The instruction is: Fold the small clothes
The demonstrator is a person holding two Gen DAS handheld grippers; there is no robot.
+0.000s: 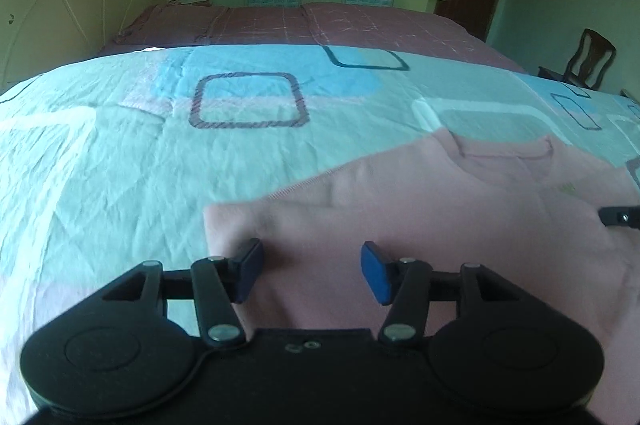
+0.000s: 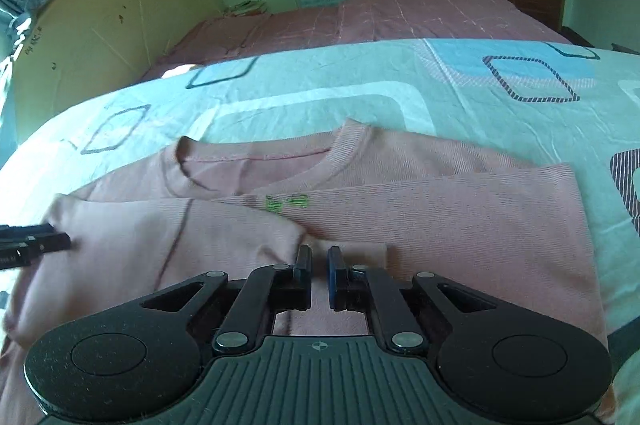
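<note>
Hovering over the near left part of the pink shirt, the left gripper has its jaws released and about half spread, with nothing clamped between the blue pads; only the flat cloth shows in the gap below them. The right gripper is clenched, its jaws drawn almost together with a thin slit left between them, and they sit right at the near edge of a folded-over layer of the shirt; whether a pinch of fabric is caught in that slit cannot be told from either view. The shirt lies on the bed, spread on a pale turquoise sheet printed with rounded squares, its ribbed collar pointing away from the person and a small green mark showing just below the neckline. Both sides look turned in over the middle, so that a seam runs diagonally across the front and the right-hand edge lies straight. Both grippers tilt downward toward the cloth from the near side, fairly close to one another: the tip of each shows at the edge of the other's view. Beyond the sheet lies a dusky pink bedspread.
</note>
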